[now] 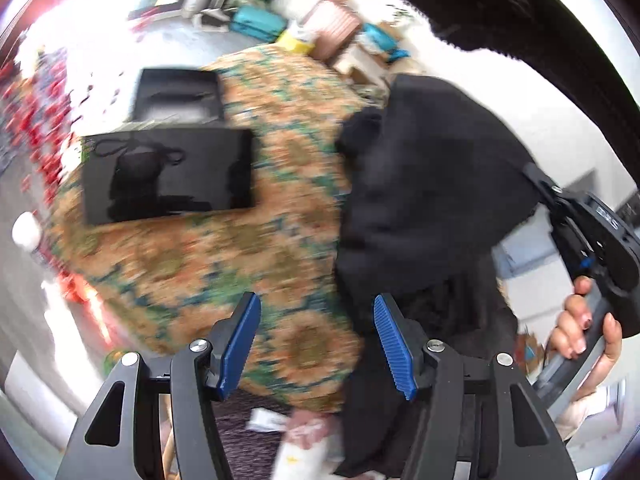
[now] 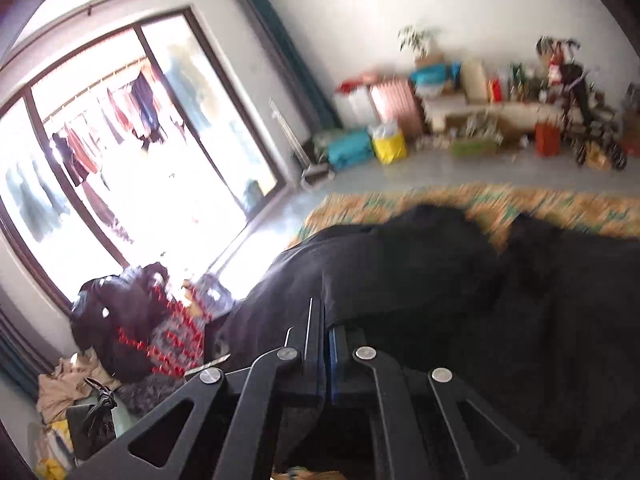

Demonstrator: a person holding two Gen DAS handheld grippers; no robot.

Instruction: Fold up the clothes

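Note:
A black garment (image 1: 424, 200) hangs in the air at the right of the left wrist view, above a patterned orange-green cloth surface (image 1: 248, 264). My left gripper (image 1: 316, 344) is open and empty, its blue pads apart, just left of the garment's lower part. My right gripper (image 2: 326, 332) is shut on an edge of the black garment (image 2: 440, 280), which drapes ahead of it. The right gripper (image 1: 560, 200) and the hand that holds it show at the right edge of the left wrist view.
Two black flat items (image 1: 168, 172) lie on the patterned cloth at the left. A pile of clothes (image 2: 132, 328) sits by the window (image 2: 120, 160). Bags and boxes (image 2: 440, 120) line the far wall. Both views are motion-blurred.

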